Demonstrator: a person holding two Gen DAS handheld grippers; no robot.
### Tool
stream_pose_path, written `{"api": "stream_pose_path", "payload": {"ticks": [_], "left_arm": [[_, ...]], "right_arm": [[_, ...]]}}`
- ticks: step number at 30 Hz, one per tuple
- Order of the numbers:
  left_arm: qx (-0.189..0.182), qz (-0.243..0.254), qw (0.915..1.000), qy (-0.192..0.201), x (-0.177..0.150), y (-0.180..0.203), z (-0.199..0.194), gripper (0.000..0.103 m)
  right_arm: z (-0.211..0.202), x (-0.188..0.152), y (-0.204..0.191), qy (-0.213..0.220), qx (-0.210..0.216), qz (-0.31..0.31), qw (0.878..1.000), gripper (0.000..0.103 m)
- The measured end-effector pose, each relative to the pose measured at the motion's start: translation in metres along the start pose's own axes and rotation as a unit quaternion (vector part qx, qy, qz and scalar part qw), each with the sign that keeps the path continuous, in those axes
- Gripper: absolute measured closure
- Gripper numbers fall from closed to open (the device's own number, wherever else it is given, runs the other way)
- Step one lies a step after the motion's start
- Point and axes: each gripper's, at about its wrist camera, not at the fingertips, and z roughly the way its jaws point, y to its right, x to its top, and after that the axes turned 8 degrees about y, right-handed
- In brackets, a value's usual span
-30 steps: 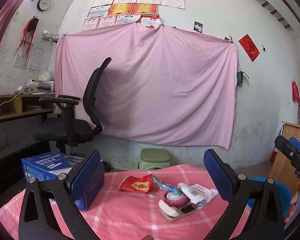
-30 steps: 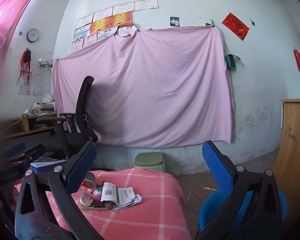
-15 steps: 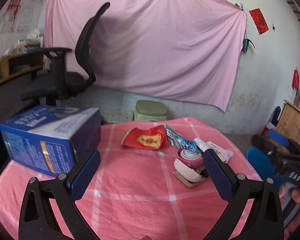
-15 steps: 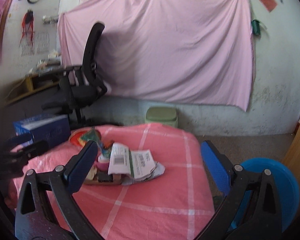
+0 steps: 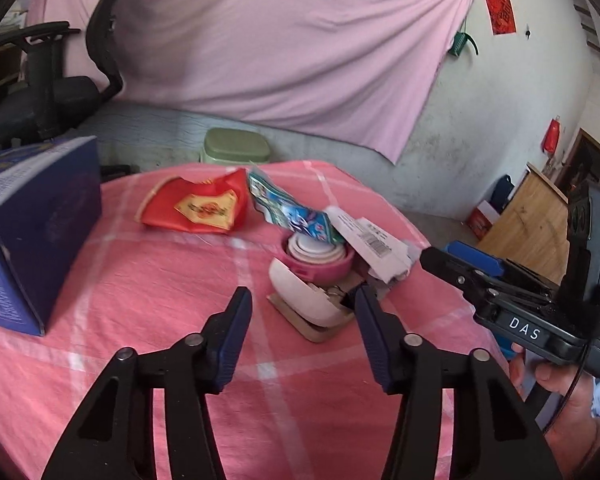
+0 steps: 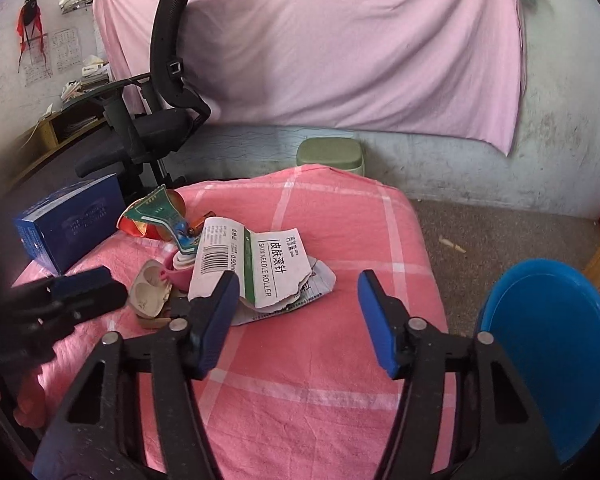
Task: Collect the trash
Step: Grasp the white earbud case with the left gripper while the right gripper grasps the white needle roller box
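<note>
**Both grippers over the trash pile, nothing grabbed yet**

Left wrist view: the left gripper [image 5: 303,300] has just been closing its jaws, but they're still apart and the pads press on nothing. The trash pile sits just past the tips on the pink checked tablecloth [image 5: 148,280]. Closest is a white clamshell case [image 5: 302,298] on a bit of cardboard, lying right in line with the gap, near the right-hand pad; can't tell if it touches it. Behind that is a pink tub [image 5: 320,258], then a blue-green wrapper [image 5: 292,212] and a white torn box [image 5: 370,242] leaning on it. A crumpled red packet [image 5: 200,208] lies further back left, apart from the rest. Big blue carton [image 5: 28,232] stands at the left edge. This view also catches the right gripper [image 5: 460,264] from the side with a hand [image 5: 560,396] under it, near the torn box.

Right wrist view: the right gripper [image 6: 296,288] has also been closing, jaws still wide, nothing between the pads. The white torn box [image 6: 252,268] lies just ahead of the left-hand pad, which overlaps its edge in the picture. Only here can you read the box's print, "SKIN NEEDLE ROLLER", and see a blue bin [image 6: 552,356] on the floor to the right of the table. The left gripper [image 6: 84,288] pokes in from the left beside the clamshell case [image 6: 150,292].
</note>
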Motion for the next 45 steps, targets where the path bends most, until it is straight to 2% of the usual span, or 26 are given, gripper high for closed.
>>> {"api": "stream_pose_path", "payload": {"ticks": [6, 14, 23, 29, 31, 38, 45], "left_arm": [[-0.008, -0.042, 0.9983, -0.038, 0.002, -0.007, 0.019, 0.069], [-0.008, -0.066, 0.9973, -0.030, 0.005, -0.015, 0.012, 0.084], [-0.007, -0.073, 0.9970, -0.026, 0.007, -0.031, -0.001, 0.094], [-0.013, -0.076, 0.9966, -0.030, 0.008, -0.036, 0.000, 0.094], [-0.015, -0.074, 0.9966, -0.034, 0.010, -0.037, 0.003, 0.094], [-0.015, -0.066, 0.9967, -0.044, 0.010, -0.035, 0.008, 0.088], [-0.025, -0.086, 0.9946, -0.052, 0.014, -0.042, 0.017, 0.085]], "right_arm": [[0.002, -0.001, -0.001, -0.004, 0.003, -0.003, 1.000, 0.025], [0.004, 0.002, -0.011, -0.003, 0.014, -0.018, 1.000, 0.025], [0.015, 0.002, -0.031, -0.024, 0.035, -0.052, 0.998, 0.025], [0.031, 0.001, -0.035, -0.053, 0.044, -0.052, 0.996, 0.029], [0.034, 0.001, -0.035, -0.056, 0.049, -0.051, 0.996, 0.044], [0.036, -0.001, -0.036, -0.062, 0.052, -0.049, 0.995, 0.046], [0.033, -0.001, -0.035, -0.057, 0.050, -0.046, 0.996, 0.047]]}}
